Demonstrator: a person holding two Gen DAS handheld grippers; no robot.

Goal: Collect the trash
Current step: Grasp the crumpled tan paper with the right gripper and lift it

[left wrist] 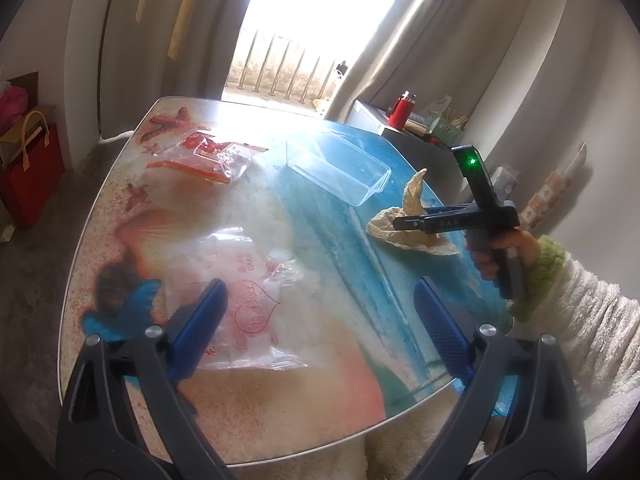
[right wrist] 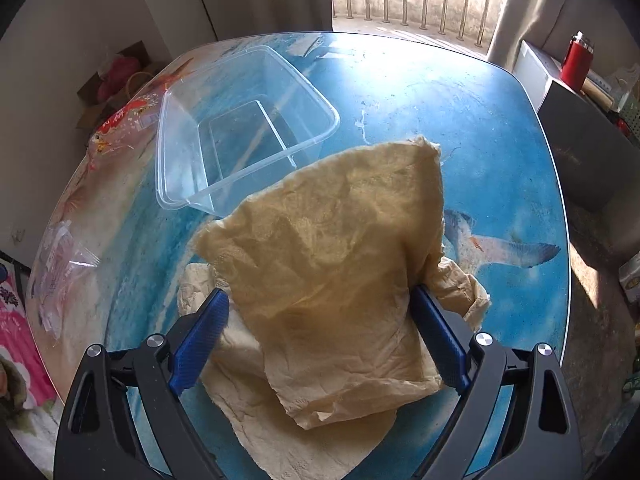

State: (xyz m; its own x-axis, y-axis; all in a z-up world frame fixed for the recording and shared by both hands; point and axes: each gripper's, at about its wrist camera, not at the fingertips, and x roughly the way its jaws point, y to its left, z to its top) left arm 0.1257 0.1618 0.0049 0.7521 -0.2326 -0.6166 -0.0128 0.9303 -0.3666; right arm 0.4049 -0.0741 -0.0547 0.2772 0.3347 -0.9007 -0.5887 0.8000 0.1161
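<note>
A crumpled tan paper napkin [right wrist: 328, 240] lies on the blue, beach-print table [right wrist: 460, 128]. My right gripper [right wrist: 318, 328] is open, one blue finger on each side of the napkin; from the left wrist view the right gripper [left wrist: 404, 223] sits low over the napkin [left wrist: 416, 196]. An empty clear plastic container [right wrist: 240, 128] stands just beyond it. My left gripper [left wrist: 320, 320] is open above the table, its left finger over a clear wrapper with pink print [left wrist: 248, 300]. A red and clear wrapper [left wrist: 204, 156] lies at the far left of the table.
A hand in a fluffy white and green sleeve [left wrist: 580, 312] holds the right gripper. A red bottle [left wrist: 401, 110] and a basket stand on a dark cabinet right of the table. A red bag [left wrist: 32, 172] and cardboard boxes sit on the floor at left. Curtains and a balcony railing lie beyond.
</note>
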